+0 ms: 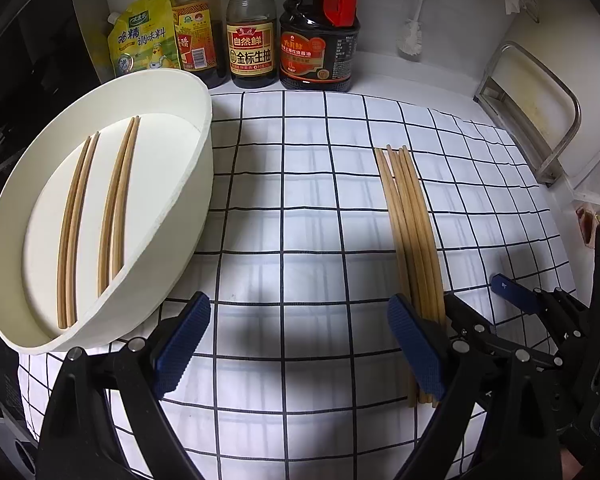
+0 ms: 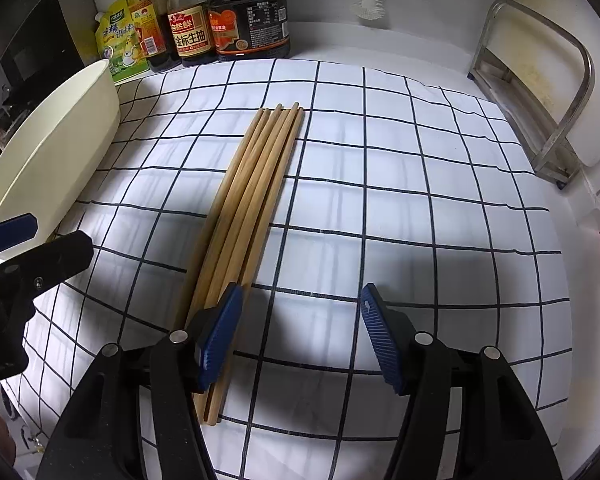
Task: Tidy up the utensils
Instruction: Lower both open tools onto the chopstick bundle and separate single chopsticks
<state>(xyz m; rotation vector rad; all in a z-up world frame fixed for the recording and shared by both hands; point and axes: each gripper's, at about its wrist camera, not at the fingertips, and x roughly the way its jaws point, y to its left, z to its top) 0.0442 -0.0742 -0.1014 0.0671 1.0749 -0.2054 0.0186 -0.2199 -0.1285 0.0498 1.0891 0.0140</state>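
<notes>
Loose bundle of chopsticks [image 2: 256, 208] lies on the checked cloth [image 2: 420, 200] covering the bench, right of centre, long axis running from the near edge toward the back row of sauce bottles [image 1: 252, 36]. About six sticks, side by side, touching.

White tray [image 1: 100, 216] sits at the bench's left edge, tilted in view; two pairs of chopsticks [image 1: 96, 220] already laid in it, parallel, same near-to-far orientation.

Right hand-held gripper [image 2: 300, 336]: released, jaws wide apart, nothing between them. Its left pad sits over the near ends of the bundle; the sticks pass under or just beside that pad, not inside the gap. Cannot tell whether it touches them.

Left hand-held gripper [image 1: 296, 344]: also released, empty, over bare cloth between tray and bundle. Its right pad overlaps the bundle's near end in view.

Judgement: right one is nearer and better aligned. Bundle lies slightly to its left, axis roughly along its fingers, so a small leftward shift would bracket the near ends across their width. Likely next: take a pair, carry left to the tray.
</notes>
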